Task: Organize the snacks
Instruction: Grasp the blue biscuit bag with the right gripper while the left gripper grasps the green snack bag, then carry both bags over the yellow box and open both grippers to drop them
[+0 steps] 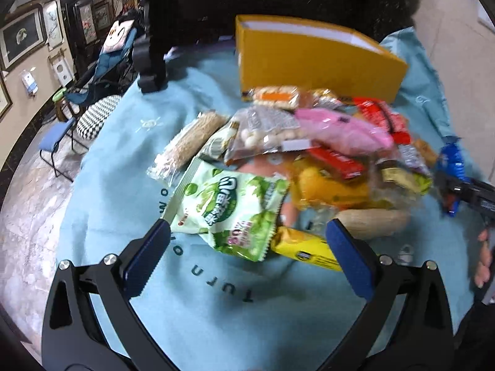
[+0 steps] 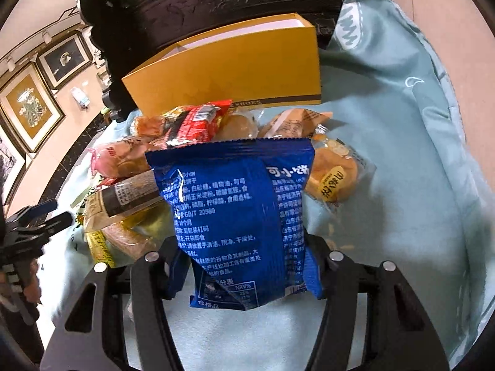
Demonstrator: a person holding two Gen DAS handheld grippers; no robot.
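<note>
Right gripper [image 2: 244,266]: fingers closed on the blue snack packet [image 2: 235,216], gripping its lower part; the packet stands upright between them, printed back toward the camera, lifted clear of the pale blue cloth [image 2: 386,185]. In the left wrist view the same packet [image 1: 450,167] shows near the right edge of the counter, beside the pile.

Left gripper [image 1: 247,241]: fingers wide apart, nothing between the pads. It hangs over the near edge of the snack pile; the left finger [image 1: 145,259] is just beside the green-and-white packet [image 1: 229,210], the right finger [image 1: 349,256] overlaps the yellow bar wrapper [image 1: 303,247] in the view. Contact cannot be confirmed.

Snack pile [image 1: 309,148]: loose heap on the cloth, middle of the counter. Includes a pink packet [image 1: 340,126], a red wrapper [image 1: 337,157], and a clear pack of sesame sticks [image 1: 188,142] on the left fringe.

Yellow box [image 1: 315,61]: open top, stands at the far edge of the counter, directly behind the pile.

Image partly motion-blurred on the right side of the pile.
</note>
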